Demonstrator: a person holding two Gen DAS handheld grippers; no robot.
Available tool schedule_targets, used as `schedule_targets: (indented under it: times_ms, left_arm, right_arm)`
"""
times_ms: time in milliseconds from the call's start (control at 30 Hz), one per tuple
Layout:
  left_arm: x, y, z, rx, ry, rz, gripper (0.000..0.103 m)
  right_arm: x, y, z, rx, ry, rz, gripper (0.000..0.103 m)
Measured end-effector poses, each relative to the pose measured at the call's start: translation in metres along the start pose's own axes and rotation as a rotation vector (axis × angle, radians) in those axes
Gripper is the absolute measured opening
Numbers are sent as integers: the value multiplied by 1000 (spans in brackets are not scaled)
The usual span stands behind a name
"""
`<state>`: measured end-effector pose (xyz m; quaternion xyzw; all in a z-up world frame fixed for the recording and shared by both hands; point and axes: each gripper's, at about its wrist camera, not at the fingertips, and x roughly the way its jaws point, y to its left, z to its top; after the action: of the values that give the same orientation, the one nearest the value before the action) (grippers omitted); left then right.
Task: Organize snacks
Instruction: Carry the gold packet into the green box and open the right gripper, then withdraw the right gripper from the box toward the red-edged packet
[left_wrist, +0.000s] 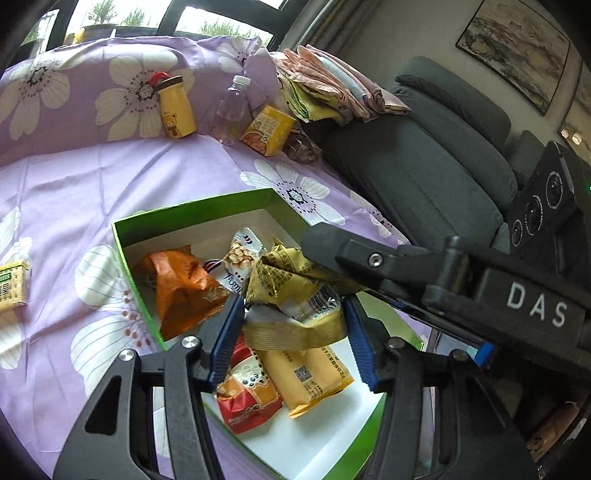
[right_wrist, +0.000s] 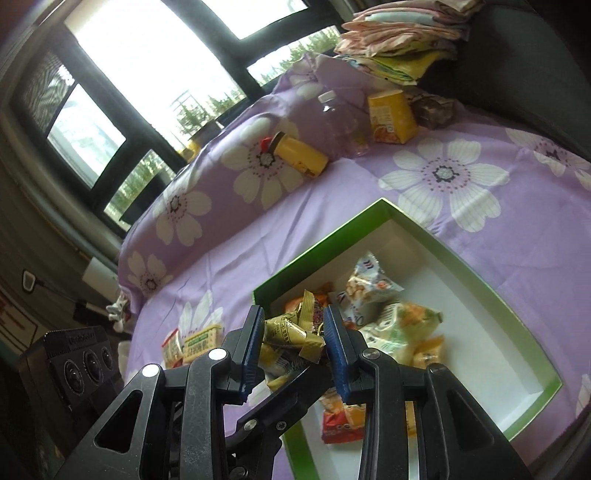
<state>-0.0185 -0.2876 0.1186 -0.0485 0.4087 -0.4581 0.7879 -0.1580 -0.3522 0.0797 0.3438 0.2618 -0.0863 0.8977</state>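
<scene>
A crumpled gold snack packet (left_wrist: 284, 277) hangs over the open green box (left_wrist: 192, 210), and both grippers have hold of it. My left gripper (left_wrist: 291, 332) is shut on its ribbed lower end, with the blue pads pressing from both sides. The right gripper (left_wrist: 325, 254) comes in from the right and pinches the upper part. In the right wrist view my right gripper (right_wrist: 295, 343) is shut on the same packet (right_wrist: 288, 332), above the near corner of the box (right_wrist: 332, 240). Inside the box lie an orange packet (left_wrist: 181, 288), a white nut packet (left_wrist: 240, 258), a red packet (left_wrist: 247, 402) and a yellow packet (left_wrist: 310, 376).
On the purple flowered sheet by the pillow lie a yellow bear bottle (left_wrist: 177, 110), a clear bottle (left_wrist: 231, 110) and a yellow carton (left_wrist: 267, 129). A biscuit box (left_wrist: 11, 284) lies to the left of the green box. Folded cloths (left_wrist: 332, 85) sit on a grey sofa (left_wrist: 424, 155).
</scene>
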Motion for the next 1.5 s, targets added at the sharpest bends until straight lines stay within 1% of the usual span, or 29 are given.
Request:
schedule_targets:
  times_ms: [100,167,233,367,433,467,500,533,600,633,667,733,800,833,867,900,933,967,1000,1067,1100,1200,1267,1333,1400,1433,1500]
  left_arm:
    - [19,-3,-2,-34,27,-9,56]
    - [28,-1,-3,-65,48,-29,56]
    - [32,1,-4,-93,60,-37,57]
    - [26,3,-2,-118,45,-71,61]
    - [19,3,-1,-123,38,-84,64]
    - [15,3,-1,-122,35,-80,68]
    - [10,4,-1,-116,28,-73,72]
    - [5,5,-2,-107,19,-60,73]
    - [-6,9,-3,-93,6,-28,79]
    - [-13,13,-5,-100,-1,-14,82]
    - [-19,17,-8,-119,-11,1,87]
    - [-31,25,-15,-144,-28,9,88]
    - [-43,31,-22,-139,-27,15,88]
    - [-49,34,-25,-139,-29,30,88]
    - [-57,40,-28,-141,-31,48,89]
    - [-66,44,-30,-142,-33,73,90]
    - [-74,49,-32,-144,-35,99,91]
    - [-84,56,-35,-149,-36,131,99]
    - [-94,63,-38,-160,-33,177,102]
    - [-119,78,-45,-179,-35,247,102]
    - [-130,87,-48,-188,-38,263,102]
    - [-164,121,-61,-243,-48,307,102]
    - [-186,146,-70,-285,-73,352,102]
    - [-205,173,-80,-344,-123,419,102]
    - [-217,196,-92,-414,-165,508,102]
    - [-220,207,-96,-440,-163,546,102]
    - [-225,225,-100,-448,-120,585,102]
  right_arm:
    - [-1,-19,4,74,-13,-32,35]
    - [1,-28,6,101,-5,-61,35]
    - [4,-35,7,130,5,-72,35]
    - [6,-41,7,148,17,-128,35]
    - [4,-40,7,139,3,-143,35]
    - [2,-39,7,141,-3,-139,35]
    - [0,-39,7,140,-9,-133,37]
    - [-2,-38,7,135,-14,-131,38]
    - [-4,-35,6,122,-26,-143,44]
    - [-5,-33,6,114,-33,-153,46]
    - [-5,-31,6,106,-39,-163,49]
    - [-3,-26,5,85,-38,-174,54]
    - [2,-21,4,74,-21,-165,58]
    - [3,-18,3,68,-15,-156,59]
    - [4,-15,2,58,-11,-148,63]
    - [5,-10,0,45,-11,-144,71]
    - [5,-5,-1,28,-15,-145,75]
    - [5,1,-2,8,-21,-150,81]
    - [5,6,-3,-11,-30,-156,85]
    - [6,18,-6,-51,-41,-177,89]
    - [7,24,-9,-77,-41,-185,91]
    - [15,41,-15,-158,-32,-204,91]
    - [21,51,-20,-195,-23,-226,92]
    - [28,61,-26,-230,-16,-244,92]
    - [35,72,-33,-264,-9,-253,92]
    - [38,77,-36,-282,-6,-254,92]
    - [44,89,-44,-321,-2,-253,92]
